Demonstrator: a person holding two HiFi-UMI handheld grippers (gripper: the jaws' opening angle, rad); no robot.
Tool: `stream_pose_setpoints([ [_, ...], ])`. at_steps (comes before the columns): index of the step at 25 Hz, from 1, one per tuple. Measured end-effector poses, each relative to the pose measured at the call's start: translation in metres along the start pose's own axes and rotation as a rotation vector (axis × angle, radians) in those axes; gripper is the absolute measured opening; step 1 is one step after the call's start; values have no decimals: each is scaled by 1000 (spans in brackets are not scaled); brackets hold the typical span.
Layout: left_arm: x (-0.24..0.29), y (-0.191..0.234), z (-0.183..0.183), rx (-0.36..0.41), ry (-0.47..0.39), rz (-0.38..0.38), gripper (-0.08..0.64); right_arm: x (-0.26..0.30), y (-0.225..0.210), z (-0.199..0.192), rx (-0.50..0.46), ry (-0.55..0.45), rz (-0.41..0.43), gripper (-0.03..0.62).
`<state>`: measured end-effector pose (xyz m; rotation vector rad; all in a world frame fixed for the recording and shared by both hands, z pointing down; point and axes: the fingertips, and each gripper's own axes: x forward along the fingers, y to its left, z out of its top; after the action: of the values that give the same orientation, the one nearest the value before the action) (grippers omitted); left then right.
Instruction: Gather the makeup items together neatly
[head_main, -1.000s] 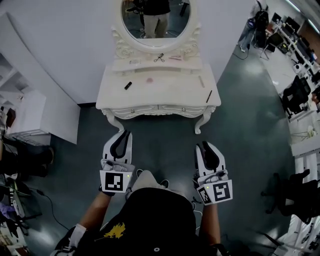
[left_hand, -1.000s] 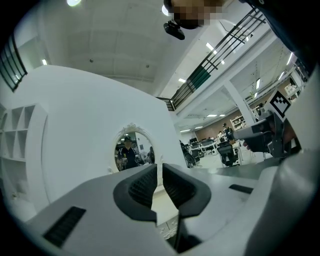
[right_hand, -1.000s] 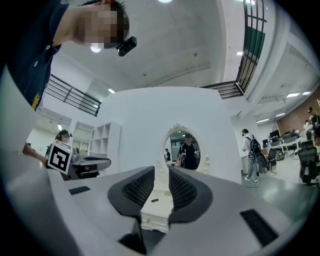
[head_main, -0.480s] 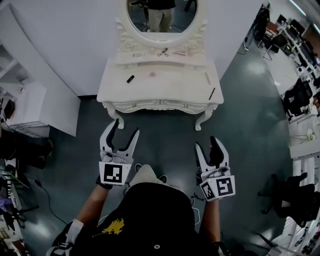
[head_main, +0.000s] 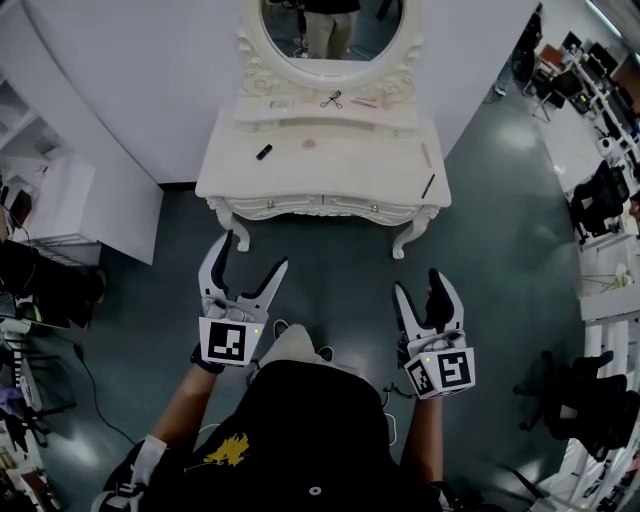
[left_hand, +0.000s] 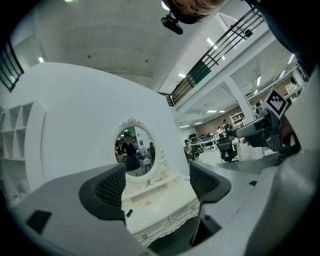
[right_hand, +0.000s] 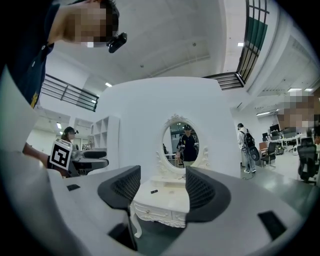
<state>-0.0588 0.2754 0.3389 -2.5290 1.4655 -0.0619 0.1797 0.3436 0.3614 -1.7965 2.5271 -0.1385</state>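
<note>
holds left gripper (head_main: 252, 255) and right gripper (head_main: 420, 285) low over the grey floor (head_main: 340, 280), well short of the white counter (head_main: 340, 180), both opening wide with nothing between the jaws. finds the makeup scattered on the counter: black tube (head_main: 264, 152) at back left, dark pencil (head_main: 428, 186) and pale stick (head_main: 424, 153) near the right edge, scissor-shaped tool (head_main: 332, 99) on the raised shelf under the mirror (head_main: 330, 25).
</note>
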Motion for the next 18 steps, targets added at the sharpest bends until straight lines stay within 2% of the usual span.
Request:
stream_pose_setpoints([
  [4, 3, 5, -4, -17, 18, 21, 390, 12, -11, -6, 22, 10, -3, 284],
  [10, 29, 16, -30, -18, 85, 29, 390, 42, -31, -22, 39, 55, -1, 284],
  [18, 119, 35, -53, -54, 97, 18, 390, 117, -96, -35, 44, 125, -42, 281],
])
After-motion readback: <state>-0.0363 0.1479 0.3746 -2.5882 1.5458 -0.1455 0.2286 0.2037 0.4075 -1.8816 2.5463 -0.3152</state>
